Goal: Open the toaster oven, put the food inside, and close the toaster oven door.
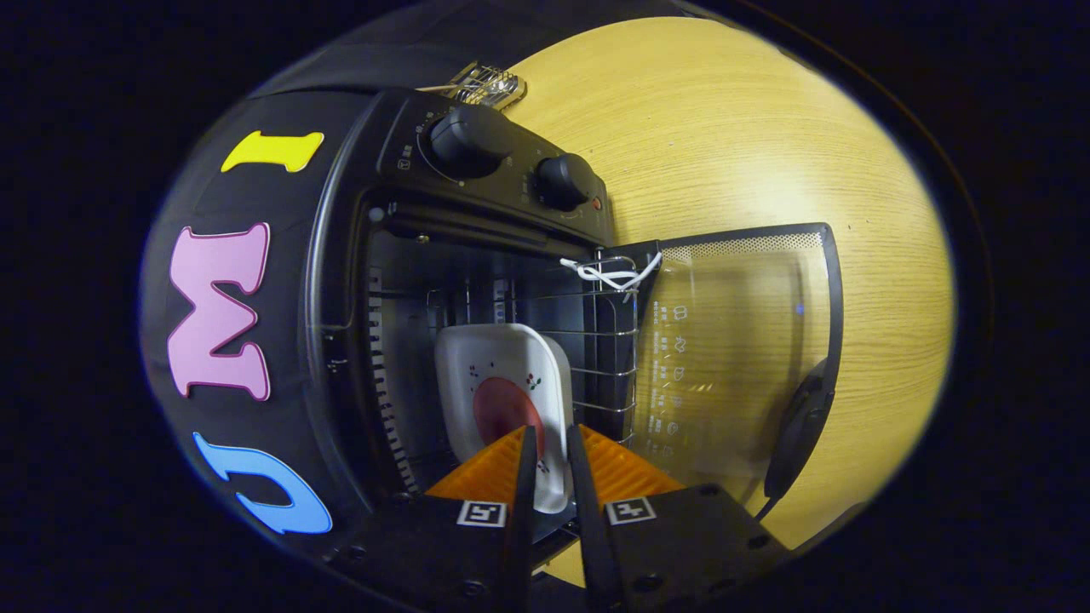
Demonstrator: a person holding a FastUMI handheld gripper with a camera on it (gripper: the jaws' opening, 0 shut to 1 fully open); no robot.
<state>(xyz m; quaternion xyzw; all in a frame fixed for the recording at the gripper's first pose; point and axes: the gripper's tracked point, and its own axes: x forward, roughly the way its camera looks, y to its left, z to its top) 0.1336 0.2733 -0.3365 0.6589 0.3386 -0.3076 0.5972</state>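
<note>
Your gripper [552, 447] pinches the near rim of the plate [502, 383] of food, resting inside the toaster oven [358, 255] on its rack. Placement step; next, release, withdraw, then swing the open door [741, 358] shut.

one toaster oven [477, 255] stands on the one table [766, 153]. it has two knobs [471, 140] on its control panel, one glass door [737, 358] swung open beside it, and one handle [800, 426] on that door. inside the toaster oven sits one wire rack [600, 340] with one white plate [502, 383] bearing one red round of food [507, 413]. one white cord [609, 274] is tied at the toaster oven's opening. behind the toaster oven lies one small wire object [487, 83]. one hand-held gripper [549, 443], two fingers nipping the plate's rim.
</note>
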